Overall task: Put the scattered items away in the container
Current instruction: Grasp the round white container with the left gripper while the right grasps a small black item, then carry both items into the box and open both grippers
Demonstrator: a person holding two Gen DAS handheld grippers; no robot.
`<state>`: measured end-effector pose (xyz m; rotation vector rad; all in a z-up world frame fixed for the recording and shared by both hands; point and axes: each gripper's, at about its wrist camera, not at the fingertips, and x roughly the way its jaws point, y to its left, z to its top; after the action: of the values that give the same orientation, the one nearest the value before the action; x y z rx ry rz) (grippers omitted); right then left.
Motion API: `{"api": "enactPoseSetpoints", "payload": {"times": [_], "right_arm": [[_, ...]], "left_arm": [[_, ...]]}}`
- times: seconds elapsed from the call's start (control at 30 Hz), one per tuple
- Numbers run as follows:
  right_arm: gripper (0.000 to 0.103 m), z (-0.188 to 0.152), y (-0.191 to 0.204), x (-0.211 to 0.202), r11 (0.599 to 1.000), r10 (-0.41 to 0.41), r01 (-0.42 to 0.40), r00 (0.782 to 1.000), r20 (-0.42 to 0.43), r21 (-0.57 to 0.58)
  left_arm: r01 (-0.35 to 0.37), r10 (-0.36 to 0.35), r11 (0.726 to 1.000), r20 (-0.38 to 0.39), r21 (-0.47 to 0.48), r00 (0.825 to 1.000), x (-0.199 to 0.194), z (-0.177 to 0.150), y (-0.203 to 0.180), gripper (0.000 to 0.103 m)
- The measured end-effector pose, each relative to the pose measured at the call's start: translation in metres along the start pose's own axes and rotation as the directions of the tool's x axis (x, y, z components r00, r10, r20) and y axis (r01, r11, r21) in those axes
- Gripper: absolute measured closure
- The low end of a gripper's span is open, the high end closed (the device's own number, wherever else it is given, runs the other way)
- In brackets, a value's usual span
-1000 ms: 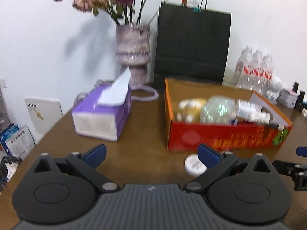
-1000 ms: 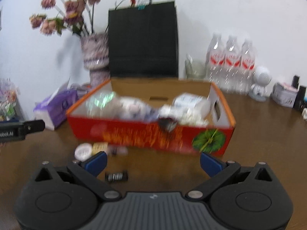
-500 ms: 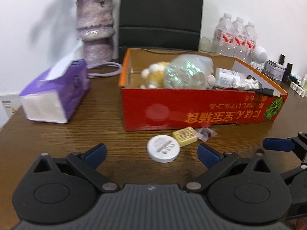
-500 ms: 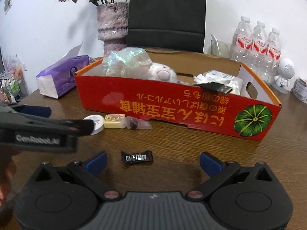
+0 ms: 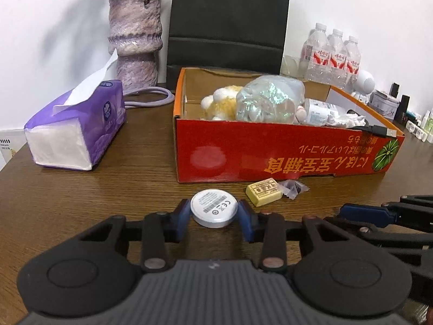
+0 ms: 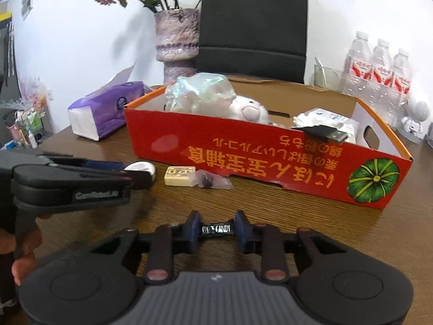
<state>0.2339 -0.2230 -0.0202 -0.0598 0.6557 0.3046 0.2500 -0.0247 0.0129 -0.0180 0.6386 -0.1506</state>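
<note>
the wooden table (image 5: 67,205) carries everything; on it the red cardboard box (image 5: 270,151) stands at your twelve o'clock, open on top and already holding a plush toy, a shiny crinkled bag, a small bottle and a usb cable; the purple tissue pack (image 5: 78,127) lies at ten o'clock from your left claw, well apart from the box.

smaller things next; your left gripper (image 5: 213,214) has the white round puck (image 5: 213,208) between its blue pads, which touch both sides of it while the jaws are closing; the puck lies flat on the table, just ahead of the claw, with the box wall beyond it at twelve. the yellow rectangular piece (image 5: 263,192) and the clear little wrapper (image 5: 293,188) lie at one o'clock from that claw, just before the box wall, untouched.

your right gripper (image 6: 216,230) is closing on the black candy bar (image 6: 216,228); its long axis runs across the claw from nine to three, so the pads squeeze it end to end, which i judge a weaker hold than across its width; the box front sits at twelve to one from it.

both loads need to go up and forward over the near wall; the left hand looks nearer to the yellow piece and wrapper for the following pick.
</note>
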Motion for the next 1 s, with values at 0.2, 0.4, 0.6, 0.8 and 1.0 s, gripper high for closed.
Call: {"api": "enactPoseSetpoints", "payload": {"times": [0.2, 0.4, 0.6, 0.8, 1.0], "right_arm": [[0.079, 0.0, -0.001, -0.006, 1.0, -0.018, 0.017, 0.999, 0.03, 0.006], [0.079, 0.0, -0.005, -0.01, 1.0, -0.023, 0.022, 0.999, 0.043, 0.02], [0.079, 0.004, -0.009, -0.02, 0.999, -0.017, 0.014, 0.997, 0.074, 0.038], [0.079, 0.024, -0.015, -0.054, 0.998, 0.007, -0.018, 0.984, 0.178, 0.058], [0.079, 0.072, -0.03, -0.078, 0.998, -0.033, 0.012, 0.952, 0.306, 0.069]], "left_arm": [[-0.001, 0.001, 1.0, 0.017, -0.01, 1.0, -0.005, -0.001, 0.002, 0.064], [0.002, -0.001, 1.0, 0.027, -0.006, 1.0, -0.007, -0.002, 0.001, 0.064], [0.039, -0.038, 0.999, 0.082, -0.01, 0.996, -0.029, 0.002, -0.003, 0.064], [0.133, -0.128, 0.991, 0.189, -0.012, 0.974, -0.066, 0.029, -0.015, 0.064], [0.14, -0.137, 0.99, 0.265, 0.007, 0.955, -0.065, 0.078, -0.037, 0.064]]}}
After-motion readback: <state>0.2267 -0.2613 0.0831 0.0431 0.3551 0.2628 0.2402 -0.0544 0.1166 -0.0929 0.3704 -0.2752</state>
